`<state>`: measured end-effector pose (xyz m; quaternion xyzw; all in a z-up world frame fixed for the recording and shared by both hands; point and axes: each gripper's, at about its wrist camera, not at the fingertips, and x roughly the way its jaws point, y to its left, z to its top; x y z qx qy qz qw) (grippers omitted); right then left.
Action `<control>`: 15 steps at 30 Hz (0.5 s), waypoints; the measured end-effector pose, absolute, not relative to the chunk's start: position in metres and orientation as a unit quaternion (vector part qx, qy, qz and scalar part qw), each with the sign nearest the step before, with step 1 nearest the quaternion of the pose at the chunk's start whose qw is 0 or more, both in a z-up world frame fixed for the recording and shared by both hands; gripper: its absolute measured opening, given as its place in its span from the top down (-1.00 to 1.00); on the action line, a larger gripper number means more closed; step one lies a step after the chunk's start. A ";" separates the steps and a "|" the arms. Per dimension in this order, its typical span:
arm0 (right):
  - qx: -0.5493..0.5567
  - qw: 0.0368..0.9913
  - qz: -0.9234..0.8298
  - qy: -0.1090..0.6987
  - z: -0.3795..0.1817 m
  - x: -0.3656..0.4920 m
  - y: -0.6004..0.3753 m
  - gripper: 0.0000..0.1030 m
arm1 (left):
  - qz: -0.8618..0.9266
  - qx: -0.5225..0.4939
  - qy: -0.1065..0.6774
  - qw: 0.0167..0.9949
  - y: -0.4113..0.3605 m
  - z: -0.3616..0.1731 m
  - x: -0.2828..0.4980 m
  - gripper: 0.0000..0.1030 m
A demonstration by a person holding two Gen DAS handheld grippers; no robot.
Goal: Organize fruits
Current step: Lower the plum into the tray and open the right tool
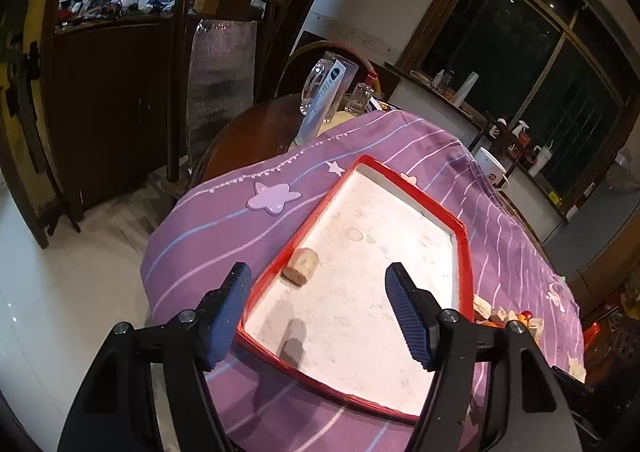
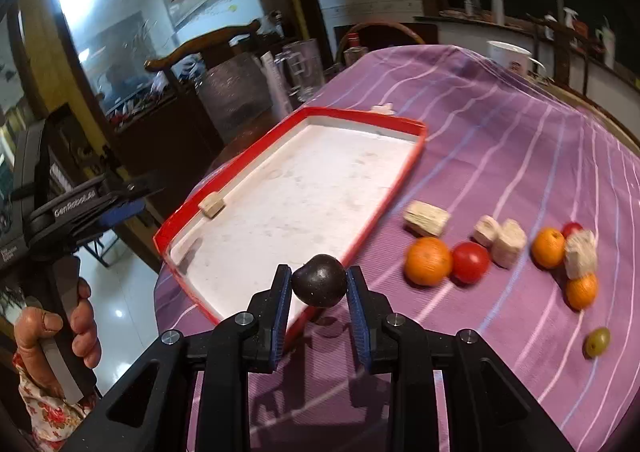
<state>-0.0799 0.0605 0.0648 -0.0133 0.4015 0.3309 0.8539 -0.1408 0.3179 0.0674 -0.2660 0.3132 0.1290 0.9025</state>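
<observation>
Right gripper (image 2: 319, 294) clamped on dark plum (image 2: 319, 280), held above near rim of red tray (image 2: 404, 182). Left gripper (image 1: 318, 312) jaws wide apart, nothing between, hovering over tray's near end. One pale chunk (image 1: 301, 271) inside tray by left wall. On purple cloth (image 2: 520, 140) right of tray: oranges (image 2: 428, 261), red tomato (image 2: 471, 262), pale chunks, green grape (image 2: 598, 341).
</observation>
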 end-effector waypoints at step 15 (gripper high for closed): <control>0.033 0.884 0.244 0.398 0.071 -0.058 -0.049 0.40 | 0.052 -0.210 0.346 0.913 0.248 0.072 -0.116 -0.33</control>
